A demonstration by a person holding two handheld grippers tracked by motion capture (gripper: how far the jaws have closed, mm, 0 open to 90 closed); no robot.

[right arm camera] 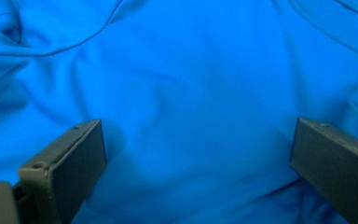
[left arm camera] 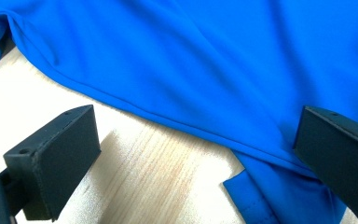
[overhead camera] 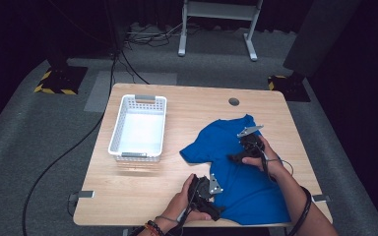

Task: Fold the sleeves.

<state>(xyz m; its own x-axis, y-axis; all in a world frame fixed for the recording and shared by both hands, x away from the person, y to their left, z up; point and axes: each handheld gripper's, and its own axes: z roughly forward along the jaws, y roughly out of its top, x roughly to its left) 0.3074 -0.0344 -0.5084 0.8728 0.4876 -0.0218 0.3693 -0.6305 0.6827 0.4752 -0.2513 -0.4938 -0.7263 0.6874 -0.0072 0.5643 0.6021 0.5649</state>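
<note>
A blue T-shirt lies spread over the near right part of the wooden table, its bottom hem reaching the near edge and one sleeve pointing toward the white basket that stands near the far left corner. The left gripper sits at the near edge by the shirt's side hem, jaws wide with hem and bare wood between them. The right gripper hovers over the shirt's chest, jaws wide, gripping nothing.
</note>
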